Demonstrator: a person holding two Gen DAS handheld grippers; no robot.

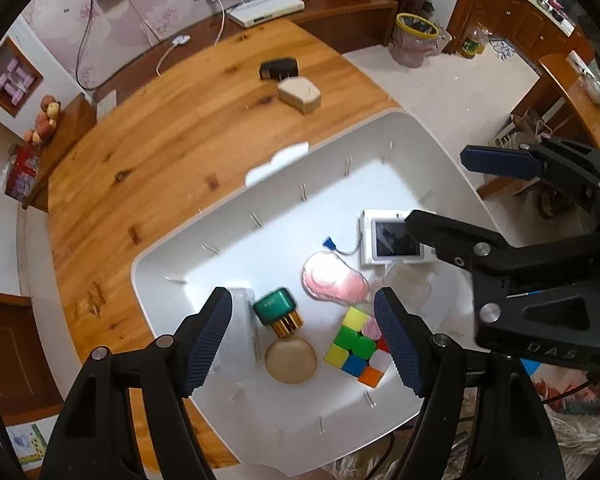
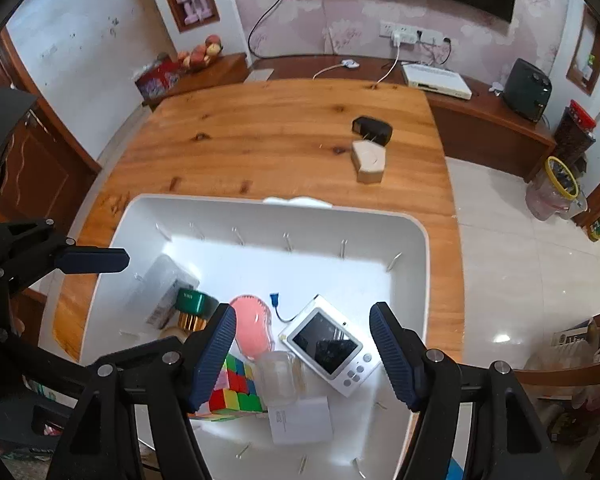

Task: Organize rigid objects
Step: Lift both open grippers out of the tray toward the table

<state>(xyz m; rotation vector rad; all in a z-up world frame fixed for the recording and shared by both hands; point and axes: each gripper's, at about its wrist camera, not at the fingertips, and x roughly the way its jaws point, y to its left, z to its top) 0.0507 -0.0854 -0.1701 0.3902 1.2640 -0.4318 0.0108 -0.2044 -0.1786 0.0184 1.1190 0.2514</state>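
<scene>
1. Both tools hang over the white bin (image 2: 418, 240). The left tool (image 1: 304, 340) and the right tool (image 2: 302, 354) are wide apart and hold nothing.
2. Big wooden worktop (image 2: 260, 128) carries the bin at its near end.
3. Inside the bin lie a small white screen (image 2: 328, 344), a color cube (image 1: 358, 346) and a green-capped bottle (image 1: 284, 320).
4. Two things wait outside, well apart from the bin: a tan block (image 2: 368, 162) touching a black box (image 2: 372, 128). They lie straight ahead of the right tool, so I think it is nearer.

Left claw (image 1: 303, 336) fingers spread wide, right claw (image 2: 303, 354) likewise, both empty, side by side
</scene>
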